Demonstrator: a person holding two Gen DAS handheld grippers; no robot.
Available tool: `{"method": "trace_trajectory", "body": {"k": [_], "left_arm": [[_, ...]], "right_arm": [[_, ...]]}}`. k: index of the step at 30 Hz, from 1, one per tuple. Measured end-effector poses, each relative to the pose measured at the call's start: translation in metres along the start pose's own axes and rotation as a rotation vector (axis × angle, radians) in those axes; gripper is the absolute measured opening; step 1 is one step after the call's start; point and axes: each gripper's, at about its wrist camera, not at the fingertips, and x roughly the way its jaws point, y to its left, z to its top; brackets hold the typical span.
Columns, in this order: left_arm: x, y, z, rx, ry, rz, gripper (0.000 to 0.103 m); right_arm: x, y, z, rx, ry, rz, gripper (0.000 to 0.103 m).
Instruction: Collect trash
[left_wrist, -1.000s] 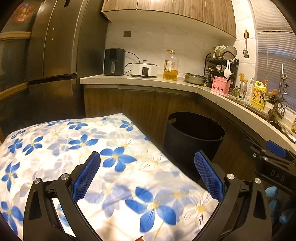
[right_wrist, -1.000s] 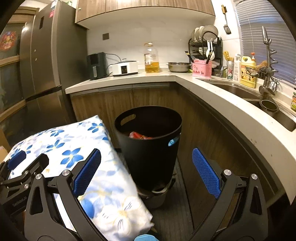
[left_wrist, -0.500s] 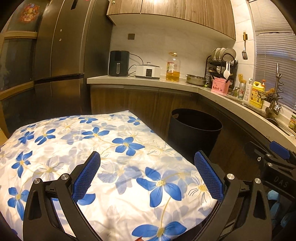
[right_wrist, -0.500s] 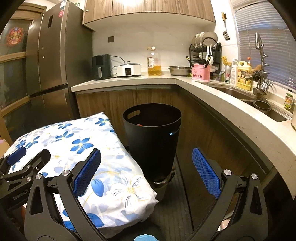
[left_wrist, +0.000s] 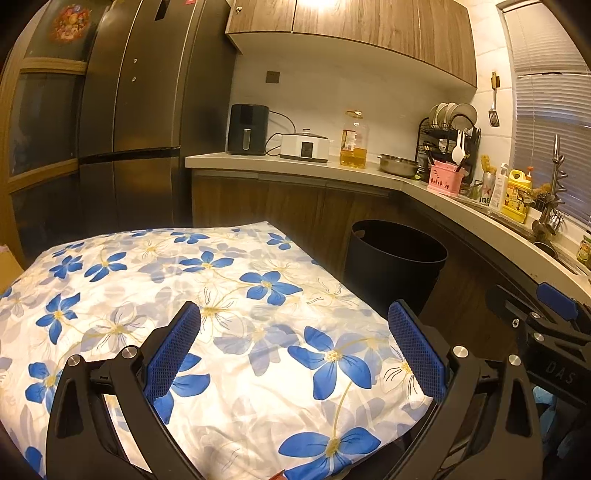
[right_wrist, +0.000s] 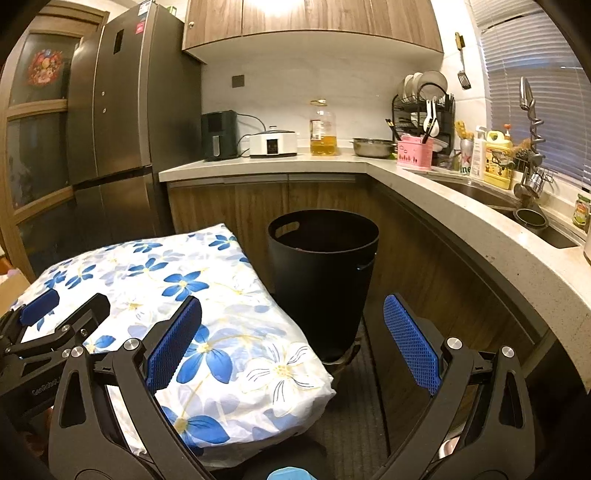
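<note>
While no trash shows on the flowered cushion (left_wrist: 229, 332), black bin (right_wrist: 325, 273) standing ahead, right of cushion, nearer right gripper (right_wrist: 291, 343) than left gripper (left_wrist: 295, 347). Both wide open, holding nothing. Bin contents not visible.

The black bin (right_wrist: 323, 266) looks like smooth matt plastic. Left of it, the flowered cover (right_wrist: 207, 295) is soft, lightly creased cloth. The tabletop (right_wrist: 461, 206) is pale speckled stone, the cabinet doors (right_wrist: 229, 210) grained wood, the fridge (right_wrist: 122, 122) brushed metal. The tongs' (right_wrist: 291, 339) pads are rough blue mesh on black plastic arms.
</note>
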Motion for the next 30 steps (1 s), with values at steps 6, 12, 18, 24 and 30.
{"method": "trace_trajectory", "body": {"k": [6,12,18,24,30], "left_arm": [[-0.0003,0.0011,-0.0012,0.0,0.002,0.0,0.097],[-0.0017,0.0027,-0.0021,0.0,0.003,0.001,0.097],[-0.0013,0.0022,-0.0024,0.004,0.004,-0.001,0.097],[-0.0005,-0.0002,-0.0015,0.006,0.005,0.0,0.097],[-0.0006,-0.0037,-0.0005,0.01,0.002,-0.003,0.097]], "right_arm": [[0.0004,0.003,-0.0002,-0.003,0.001,0.001,0.098],[0.0013,0.003,-0.0007,0.0,0.003,-0.001,0.098],[0.002,0.0029,-0.0003,0.002,0.006,-0.005,0.098],[0.0022,0.001,0.0003,0.004,0.006,-0.007,0.098],[0.0023,0.0001,0.0007,0.004,0.005,-0.007,0.098]]}}
